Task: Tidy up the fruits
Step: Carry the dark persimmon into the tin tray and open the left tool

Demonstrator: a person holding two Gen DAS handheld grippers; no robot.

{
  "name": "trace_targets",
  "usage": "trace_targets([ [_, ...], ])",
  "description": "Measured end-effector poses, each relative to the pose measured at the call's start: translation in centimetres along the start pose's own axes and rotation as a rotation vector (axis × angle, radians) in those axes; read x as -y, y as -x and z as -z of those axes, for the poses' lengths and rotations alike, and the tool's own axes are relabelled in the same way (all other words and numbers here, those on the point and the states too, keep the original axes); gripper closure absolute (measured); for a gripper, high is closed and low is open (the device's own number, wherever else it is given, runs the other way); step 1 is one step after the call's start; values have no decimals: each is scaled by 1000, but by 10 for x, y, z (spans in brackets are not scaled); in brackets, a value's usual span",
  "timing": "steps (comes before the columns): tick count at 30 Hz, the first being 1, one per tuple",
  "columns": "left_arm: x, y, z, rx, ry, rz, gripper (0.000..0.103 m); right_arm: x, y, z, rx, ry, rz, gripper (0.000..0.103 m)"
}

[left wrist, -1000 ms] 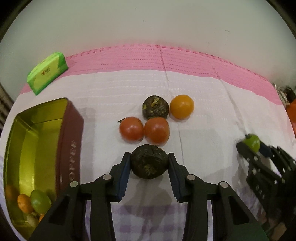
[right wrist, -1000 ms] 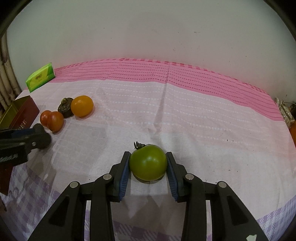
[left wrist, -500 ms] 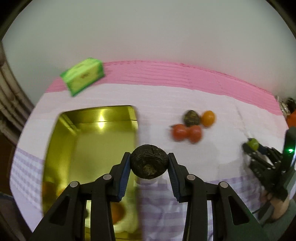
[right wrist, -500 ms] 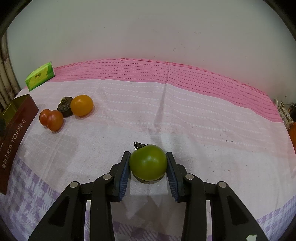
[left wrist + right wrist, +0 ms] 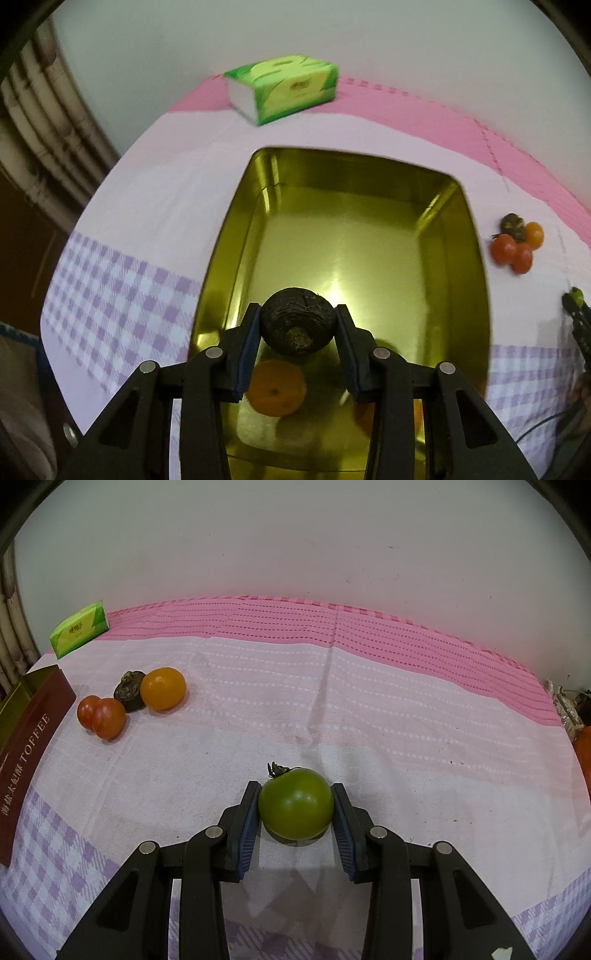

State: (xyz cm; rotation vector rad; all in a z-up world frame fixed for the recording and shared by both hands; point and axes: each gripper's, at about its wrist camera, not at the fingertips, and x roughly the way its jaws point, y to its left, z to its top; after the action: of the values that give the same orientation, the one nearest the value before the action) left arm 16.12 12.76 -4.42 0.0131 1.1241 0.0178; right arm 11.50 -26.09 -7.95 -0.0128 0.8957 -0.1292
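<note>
My left gripper (image 5: 297,328) is shut on a dark wrinkled fruit (image 5: 297,322) and holds it above the open gold tin (image 5: 476,240). An orange fruit (image 5: 276,391) lies in the tin's near end, partly hidden by my fingers. My right gripper (image 5: 295,805) is shut on a green tomato (image 5: 295,803) that rests on the cloth. Two red tomatoes (image 5: 101,716), another dark fruit (image 5: 128,690) and an orange fruit (image 5: 162,688) lie in a cluster on the cloth; the cluster also shows in the left wrist view (image 5: 517,243).
A green tissue pack (image 5: 282,88) lies at the table's back left, also in the right wrist view (image 5: 79,627). The tin's maroon side marked TOFFEE (image 5: 26,753) stands at the left. The pink-and-white cloth (image 5: 369,709) covers the table. The wall runs behind.
My left gripper has carried the dark fruit left from the cluster to above the tin. My right gripper has stayed shut on the green tomato in place.
</note>
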Motion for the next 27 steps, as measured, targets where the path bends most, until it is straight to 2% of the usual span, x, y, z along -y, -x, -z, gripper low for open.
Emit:
trace_targets([
  [19,1,-20,6,-50,-28,-24,62,0,0,0,1,2,5,68],
  [27,-6,-19,5,-61,11,0,60,1,0,0,1,2,5,68],
])
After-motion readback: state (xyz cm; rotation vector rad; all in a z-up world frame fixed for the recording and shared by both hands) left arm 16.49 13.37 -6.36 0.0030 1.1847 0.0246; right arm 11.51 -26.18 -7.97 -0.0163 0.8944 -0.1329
